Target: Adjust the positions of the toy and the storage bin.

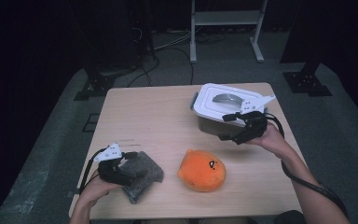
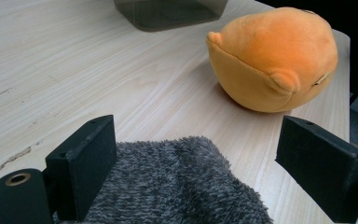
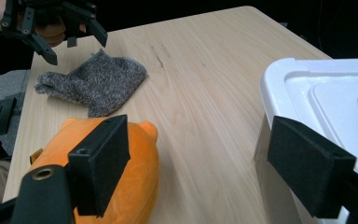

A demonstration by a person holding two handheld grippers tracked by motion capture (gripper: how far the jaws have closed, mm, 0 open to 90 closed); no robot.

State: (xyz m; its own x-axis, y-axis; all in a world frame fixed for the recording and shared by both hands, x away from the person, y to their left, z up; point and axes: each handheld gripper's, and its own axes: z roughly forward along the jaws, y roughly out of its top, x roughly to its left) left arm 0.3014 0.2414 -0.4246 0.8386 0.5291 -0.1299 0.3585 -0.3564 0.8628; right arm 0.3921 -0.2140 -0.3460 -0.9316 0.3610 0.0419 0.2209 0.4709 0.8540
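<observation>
Left gripper [image 1: 129, 164] sat low at the near left corner of the table [image 1: 149, 116], held in the left hand [image 1: 93, 189] with the forearm entering from the near edge; jaws stood wide apart, pads pressing on nothing. Right gripper [image 1: 228, 127] was held at the table's far right side by the right hand [image 1: 269, 137], forearm angled in from the near right corner, jaws likewise spread wide with nothing clamped.

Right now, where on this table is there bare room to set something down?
The widest bare stretch of the table is its far left half, bordered by the white-lidded container and the grey fuzzy cloth. A narrower strip lies between the cloth and the orange plush toy. Near the container it is crowded by the right gripper.
</observation>
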